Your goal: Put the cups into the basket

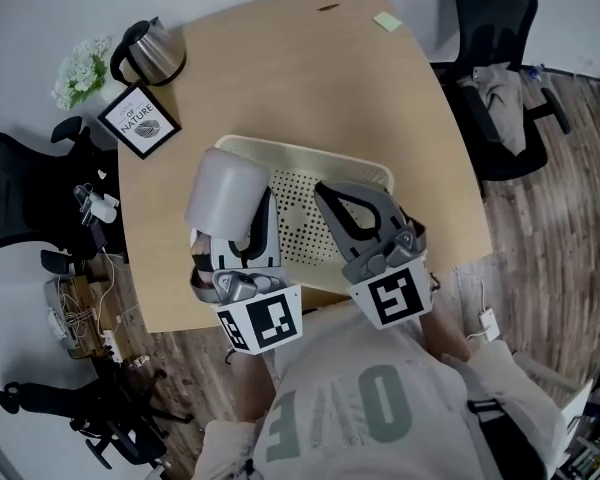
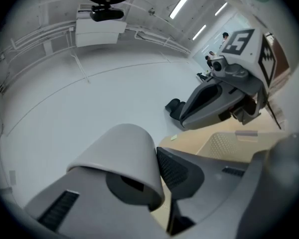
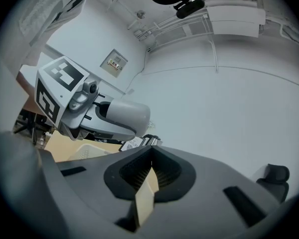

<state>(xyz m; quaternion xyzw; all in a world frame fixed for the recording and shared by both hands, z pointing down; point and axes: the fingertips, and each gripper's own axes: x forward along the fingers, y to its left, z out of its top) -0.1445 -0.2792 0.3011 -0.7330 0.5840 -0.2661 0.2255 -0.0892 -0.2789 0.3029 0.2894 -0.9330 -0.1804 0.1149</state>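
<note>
A pale grey cup (image 1: 225,193) hangs tipped above the left part of the cream perforated basket (image 1: 310,156), with my left gripper (image 1: 242,223) shut on it. In the left gripper view the cup (image 2: 119,153) has its mouth towards the camera and its wall is pinched between the jaws. My right gripper (image 1: 327,190) hovers over the basket's right half. Its jaws meet at the tips (image 3: 151,164) with nothing between them. The right gripper view shows the cup (image 3: 127,114) out to the left, above the basket (image 3: 84,152).
The basket sits near the front edge of a wooden table (image 1: 280,68). At the table's far left stand a kettle (image 1: 150,53), white flowers (image 1: 80,68) and a framed sign (image 1: 140,121). A yellow note (image 1: 387,21) lies at the far right. Office chairs (image 1: 500,58) flank the table.
</note>
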